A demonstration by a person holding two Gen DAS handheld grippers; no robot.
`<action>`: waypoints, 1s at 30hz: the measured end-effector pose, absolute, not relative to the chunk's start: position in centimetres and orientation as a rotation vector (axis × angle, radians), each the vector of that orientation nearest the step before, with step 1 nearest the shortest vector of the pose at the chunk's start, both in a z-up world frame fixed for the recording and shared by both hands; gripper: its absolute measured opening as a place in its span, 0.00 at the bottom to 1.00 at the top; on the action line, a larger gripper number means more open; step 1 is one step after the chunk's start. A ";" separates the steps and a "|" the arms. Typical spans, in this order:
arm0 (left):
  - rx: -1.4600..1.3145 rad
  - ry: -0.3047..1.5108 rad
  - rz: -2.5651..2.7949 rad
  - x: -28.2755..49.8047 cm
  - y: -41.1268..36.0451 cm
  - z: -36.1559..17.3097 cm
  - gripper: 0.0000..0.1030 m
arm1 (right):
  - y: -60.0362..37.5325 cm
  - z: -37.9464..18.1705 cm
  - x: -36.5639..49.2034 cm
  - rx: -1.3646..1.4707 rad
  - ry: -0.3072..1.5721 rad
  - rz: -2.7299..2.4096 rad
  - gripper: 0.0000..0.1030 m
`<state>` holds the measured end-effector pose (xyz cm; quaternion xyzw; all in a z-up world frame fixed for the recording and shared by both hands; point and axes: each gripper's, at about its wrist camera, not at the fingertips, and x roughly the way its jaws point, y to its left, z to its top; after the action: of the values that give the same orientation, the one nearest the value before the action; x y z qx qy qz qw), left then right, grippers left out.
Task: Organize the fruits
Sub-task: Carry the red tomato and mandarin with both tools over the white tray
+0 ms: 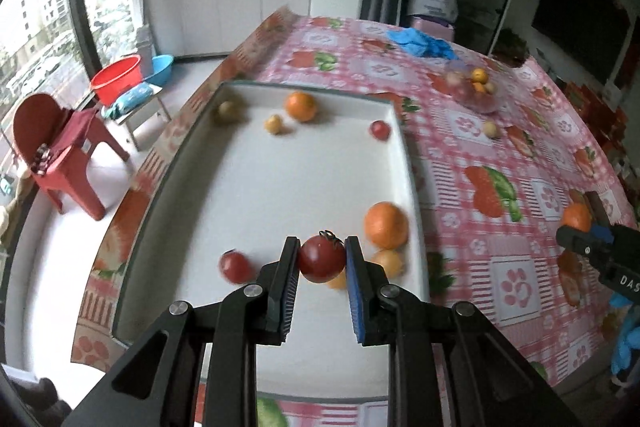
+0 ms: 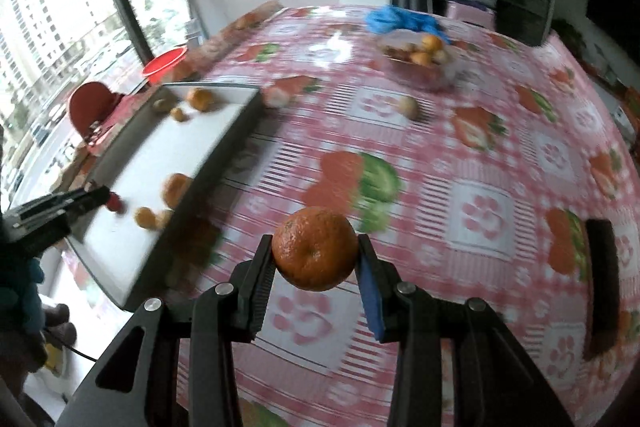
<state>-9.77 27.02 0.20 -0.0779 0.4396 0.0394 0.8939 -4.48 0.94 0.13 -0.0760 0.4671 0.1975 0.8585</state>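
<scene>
- Underneath everything, the surface [image 1: 500,163] wears a pink checked cloth printed with fruit; behind it stand white cabinets and big windows, with a red chair [image 1: 60,155] and red and blue basins on the floor.
- Inside the white tray [image 1: 280,187] the left view shows two oranges, two loose cherry tomatoes and four small yellowish fruits.
- Farther off, a clear bowl [image 2: 420,63] holds more fruit, too blurred to count; one small pale fruit [image 2: 408,106] lies loose on the cloth.
- The left claw [image 1: 322,259] grips a cherry tomato [image 1: 322,259] above the tray's near end, its stem pointing up and away.
- The right claw [image 2: 316,251] pinches an orange [image 2: 316,251] above the cloth, right of the tray, its dimpled end facing the camera.
</scene>
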 end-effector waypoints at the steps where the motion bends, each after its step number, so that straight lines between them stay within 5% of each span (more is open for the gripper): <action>1: -0.166 0.914 0.086 -9.9 27.4 0.0 0.23 | 1.8 0.1 -4.4 -0.167 0.983 0.428 0.41; 30: -0.106 0.935 0.113 -8.3 29.8 -2.9 0.23 | 15.8 -3.1 -2.3 -0.296 1.049 0.615 0.41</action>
<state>-8.28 29.81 -2.89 -0.0509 0.4502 0.0546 0.8898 -2.29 15.75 -3.13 -0.1384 0.4910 0.2877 0.8106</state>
